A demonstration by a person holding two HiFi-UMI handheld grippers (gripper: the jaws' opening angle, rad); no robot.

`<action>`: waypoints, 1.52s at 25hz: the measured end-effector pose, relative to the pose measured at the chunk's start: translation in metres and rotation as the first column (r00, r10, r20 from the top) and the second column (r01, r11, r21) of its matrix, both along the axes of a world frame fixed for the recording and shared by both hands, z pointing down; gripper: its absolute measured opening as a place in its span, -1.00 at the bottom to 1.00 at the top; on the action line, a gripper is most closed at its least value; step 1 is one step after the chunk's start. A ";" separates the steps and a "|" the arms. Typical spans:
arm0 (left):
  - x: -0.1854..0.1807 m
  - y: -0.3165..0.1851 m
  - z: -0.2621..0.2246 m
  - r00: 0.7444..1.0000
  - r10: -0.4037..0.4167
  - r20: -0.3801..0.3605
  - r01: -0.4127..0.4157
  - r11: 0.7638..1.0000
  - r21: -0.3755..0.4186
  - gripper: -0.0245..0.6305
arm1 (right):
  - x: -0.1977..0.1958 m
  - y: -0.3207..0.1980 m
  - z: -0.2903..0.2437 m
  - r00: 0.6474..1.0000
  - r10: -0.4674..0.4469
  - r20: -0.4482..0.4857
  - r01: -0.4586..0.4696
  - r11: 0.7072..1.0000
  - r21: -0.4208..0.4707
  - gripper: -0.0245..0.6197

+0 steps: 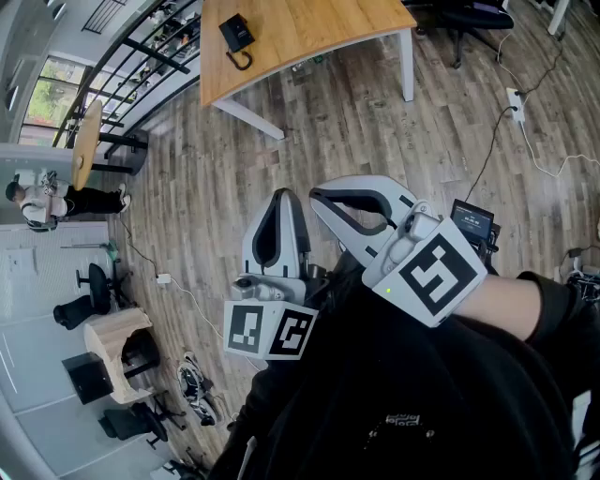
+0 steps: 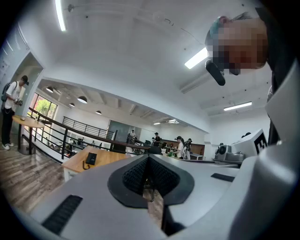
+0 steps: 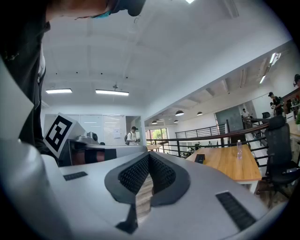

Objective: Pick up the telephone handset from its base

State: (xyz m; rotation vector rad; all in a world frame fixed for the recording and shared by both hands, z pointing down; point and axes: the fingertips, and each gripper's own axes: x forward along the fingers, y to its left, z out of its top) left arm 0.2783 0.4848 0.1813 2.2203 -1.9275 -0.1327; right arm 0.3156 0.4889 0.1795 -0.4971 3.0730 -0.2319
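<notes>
I see the wooden table (image 1: 309,37) at twelve o'clock, cropped by the top edge. My left gripper (image 1: 280,197) and right gripper (image 1: 317,195) are pinched together, empty. The telephone (image 1: 236,34) lies on the table at eleven o'clock, its handset probably on the base, too small to separate.

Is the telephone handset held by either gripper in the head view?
No: the telephone lies on the far wooden table, apart from the left gripper and right gripper.

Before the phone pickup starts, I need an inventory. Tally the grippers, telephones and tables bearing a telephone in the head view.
White two-jaw grippers: 2, the left gripper and the right gripper, both shut and empty
Black corded telephones: 1
Light wooden rectangular tables bearing it: 1
Total: 4
</notes>
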 end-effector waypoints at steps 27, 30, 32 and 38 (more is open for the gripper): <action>0.029 -0.052 0.008 0.980 0.160 0.120 -0.155 0.987 -0.043 -0.92 | 0.011 -0.032 0.008 0.994 0.092 -0.058 -0.091 0.996 0.020 -0.87; 0.039 -0.059 0.009 0.977 0.190 0.101 -0.188 0.982 -0.030 -0.92 | 0.021 -0.039 0.007 0.989 0.136 -0.066 -0.133 0.990 0.042 -0.87; 0.043 -0.065 0.011 0.974 0.210 0.086 -0.208 0.978 -0.031 -0.92 | 0.025 -0.043 0.009 0.985 0.155 -0.071 -0.153 0.988 0.033 -0.87; 0.036 -0.081 0.023 0.970 0.239 0.052 -0.236 0.970 -0.059 -0.92 | 0.016 -0.058 0.022 0.978 0.163 -0.126 -0.162 0.987 0.021 -0.87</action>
